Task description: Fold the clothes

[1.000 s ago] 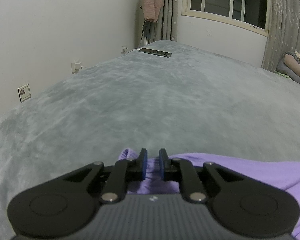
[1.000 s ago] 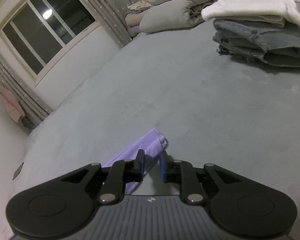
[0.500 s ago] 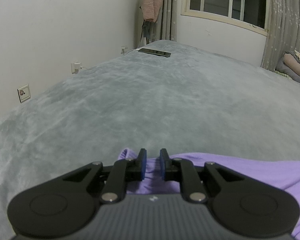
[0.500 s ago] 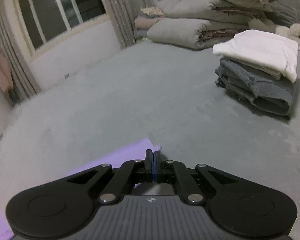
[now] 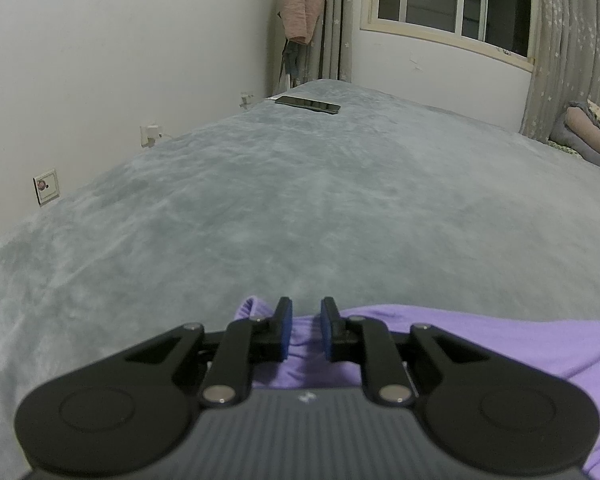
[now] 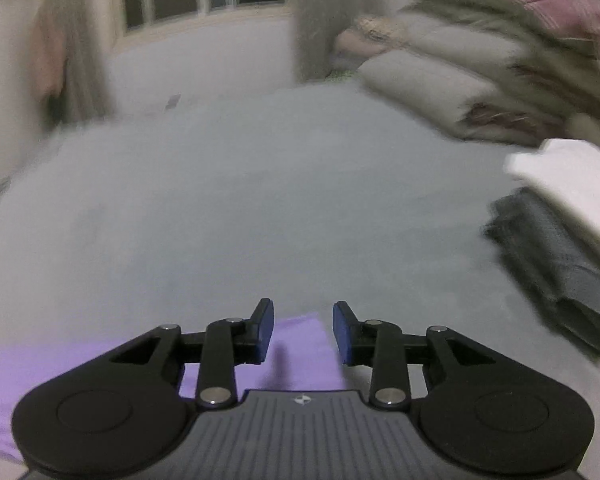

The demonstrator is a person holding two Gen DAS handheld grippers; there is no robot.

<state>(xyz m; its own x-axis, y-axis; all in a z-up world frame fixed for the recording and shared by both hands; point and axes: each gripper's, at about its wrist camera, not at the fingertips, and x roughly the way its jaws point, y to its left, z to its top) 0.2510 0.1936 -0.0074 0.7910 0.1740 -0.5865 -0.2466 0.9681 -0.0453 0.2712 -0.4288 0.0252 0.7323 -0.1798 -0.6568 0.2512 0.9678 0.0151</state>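
Room: grey bed [image 5: 300,200] fills most of both views, with a window [image 5: 452,0] on the far wall and a phone [image 5: 308,104] near the far corner.
Purple cloth [image 5: 480,336]: lies flat at the near edge of the bed, under both grippers.
Left gripper [image 5: 305,330]: nearly closed, pinching a bunched bit of the purple cloth.
Right gripper [image 6: 303,332]: let go; its jaws have just been opening, and the cloth corner lies loose below, not pressed.
Folded pile [image 6: 560,248]: grey and white clothes near the right edge.
Risk: if the left pulls now, the loose side may drag and the fold come crooked.
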